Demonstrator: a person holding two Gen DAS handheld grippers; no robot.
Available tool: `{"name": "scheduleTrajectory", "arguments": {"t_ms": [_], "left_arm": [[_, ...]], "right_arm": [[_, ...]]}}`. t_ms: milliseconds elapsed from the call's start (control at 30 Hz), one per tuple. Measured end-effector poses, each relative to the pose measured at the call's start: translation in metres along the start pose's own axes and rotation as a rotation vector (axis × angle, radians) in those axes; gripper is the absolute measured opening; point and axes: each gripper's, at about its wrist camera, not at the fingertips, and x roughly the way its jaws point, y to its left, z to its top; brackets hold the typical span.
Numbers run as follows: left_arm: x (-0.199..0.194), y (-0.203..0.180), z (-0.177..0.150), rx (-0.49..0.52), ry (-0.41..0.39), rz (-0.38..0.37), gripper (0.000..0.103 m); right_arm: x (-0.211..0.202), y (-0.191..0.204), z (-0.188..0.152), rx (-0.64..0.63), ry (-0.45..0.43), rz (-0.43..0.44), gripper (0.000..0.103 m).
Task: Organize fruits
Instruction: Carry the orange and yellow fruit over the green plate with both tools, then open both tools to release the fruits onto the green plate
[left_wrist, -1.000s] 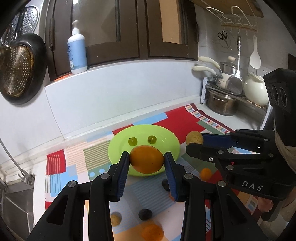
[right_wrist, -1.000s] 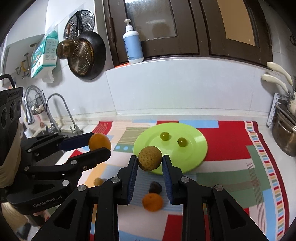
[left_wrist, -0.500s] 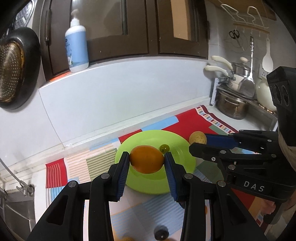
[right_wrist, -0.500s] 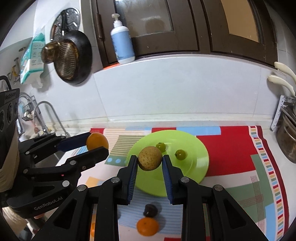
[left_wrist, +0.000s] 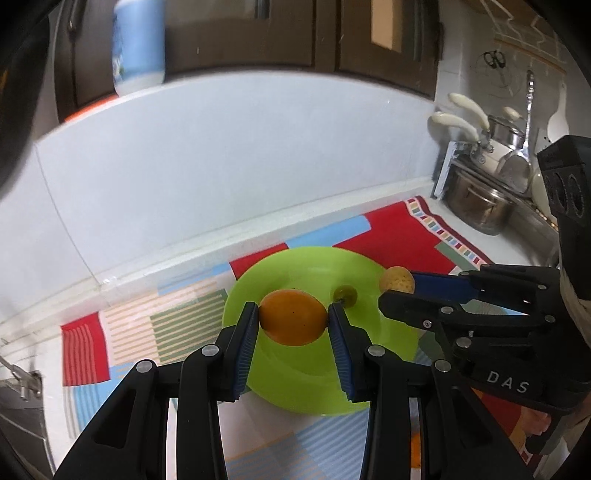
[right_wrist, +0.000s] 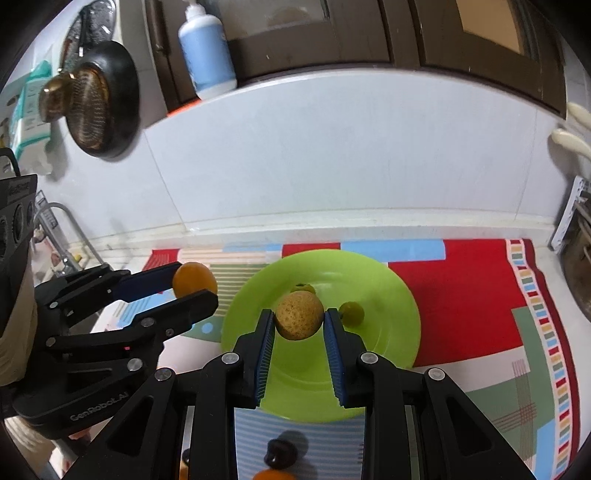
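"GenRobot.AI"-marked left gripper (right_wrist: 195, 286) clamps an orange (left_wrist: 293, 322); "DAS"-marked right gripper (left_wrist: 397, 286) clamps a tan speckled fruit (right_wrist: 299, 314).

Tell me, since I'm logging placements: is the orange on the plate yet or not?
Not yet. The orange is clamped between the left gripper pads, held over the green plate.
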Motion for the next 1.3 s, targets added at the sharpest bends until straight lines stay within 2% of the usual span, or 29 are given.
{"name": "scheduleTrajectory", "arguments": {"t_ms": [367, 733, 867, 933, 1033, 1300], "left_arm": [[0.059, 0.012, -0.003, -0.038, 0.124, -0.025, 0.038], [0.085, 0.01, -0.008, -0.031, 0.189, -0.013, 0.038], [0.083, 0.008, -0.008, -0.022, 0.194, -0.003, 0.038], [0.079, 0.006, -0.006, -0.011, 0.183, 0.004, 0.042], [0.07, 0.005, -0.003, -0.005, 0.167, 0.009, 0.042], [0.028, 0.005, -0.001, -0.018, 0.11, 0.038, 0.045]], "right_arm": [[0.049, -0.02, -0.003, 0.058, 0.128, -0.025, 0.029], [0.073, -0.028, -0.012, 0.064, 0.194, -0.033, 0.029], [0.075, -0.03, -0.014, 0.073, 0.191, -0.035, 0.029], [0.075, -0.032, -0.012, 0.084, 0.189, -0.032, 0.029], [0.072, -0.034, -0.011, 0.096, 0.182, -0.037, 0.036], [0.04, -0.028, -0.01, 0.079, 0.123, -0.062, 0.036]]}}
